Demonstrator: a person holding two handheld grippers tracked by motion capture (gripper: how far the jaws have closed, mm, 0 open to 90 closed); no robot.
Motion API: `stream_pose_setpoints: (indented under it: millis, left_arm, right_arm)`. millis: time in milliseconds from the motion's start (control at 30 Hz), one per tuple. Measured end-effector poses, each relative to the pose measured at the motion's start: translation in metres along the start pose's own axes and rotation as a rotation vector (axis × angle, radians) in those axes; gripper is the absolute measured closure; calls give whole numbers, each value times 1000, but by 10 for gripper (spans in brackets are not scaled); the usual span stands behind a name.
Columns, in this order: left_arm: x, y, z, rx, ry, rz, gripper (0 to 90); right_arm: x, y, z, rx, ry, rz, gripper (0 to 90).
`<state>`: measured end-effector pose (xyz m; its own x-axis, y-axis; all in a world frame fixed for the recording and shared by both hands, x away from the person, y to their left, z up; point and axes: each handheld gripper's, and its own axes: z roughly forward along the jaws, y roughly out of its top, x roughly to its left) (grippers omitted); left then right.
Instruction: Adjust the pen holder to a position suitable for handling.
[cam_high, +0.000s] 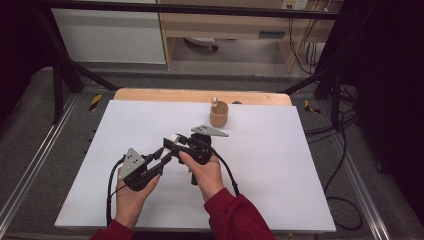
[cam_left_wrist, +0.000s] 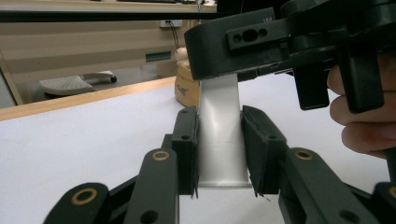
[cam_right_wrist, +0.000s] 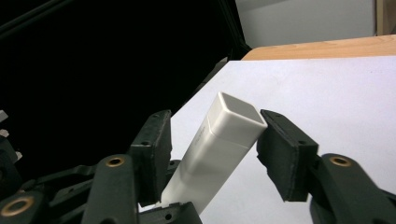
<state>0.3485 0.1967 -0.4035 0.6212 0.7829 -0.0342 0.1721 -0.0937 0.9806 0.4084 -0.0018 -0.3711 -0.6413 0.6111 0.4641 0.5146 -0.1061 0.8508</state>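
High view: both grippers meet over the white sheet (cam_high: 280, 165), on the near side of the tan cup (cam_high: 219, 115) that stands at the sheet's far edge with a small knobbed piece poking out of it. The left gripper (cam_high: 167, 152) points up and toward the cup; the right gripper (cam_high: 176, 141) crosses it from the cup's side, and a small white block (cam_high: 175, 137) shows at the spot where the two sets of jaws meet. Left gripper view: the left gripper (cam_left_wrist: 219, 154) is clenched on the white rectangular block (cam_left_wrist: 219, 135), pads flat against both long faces, block upright between them; the right gripper's black body sits over the block's top end, with the cup partly behind it. Right gripper view: the block (cam_right_wrist: 219, 149) leans between the jaws of the right gripper (cam_right_wrist: 219, 154), capped end uppermost. The right-hand pad touches the block near its top corner; the left-hand pad stands just clear of it, so no full grip there.
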Motion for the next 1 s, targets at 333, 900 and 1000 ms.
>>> stream_pose_setpoints:
  millis: [333, 900, 1000]
  left_arm:
    - [0, 0, 0, -2, 1, -1, 675]
    - [0, -7, 6, 25, -7, -24, 627]
    - [1, -7, 3, 24, -11, -48, 492]
  right_arm:
    - [-5, -1, 0, -4, 19, 36, 542]
    - [-6, -1, -3, -7, 66, 47, 708]
    - [-11, 5, -9, -15, 23, 10, 708]
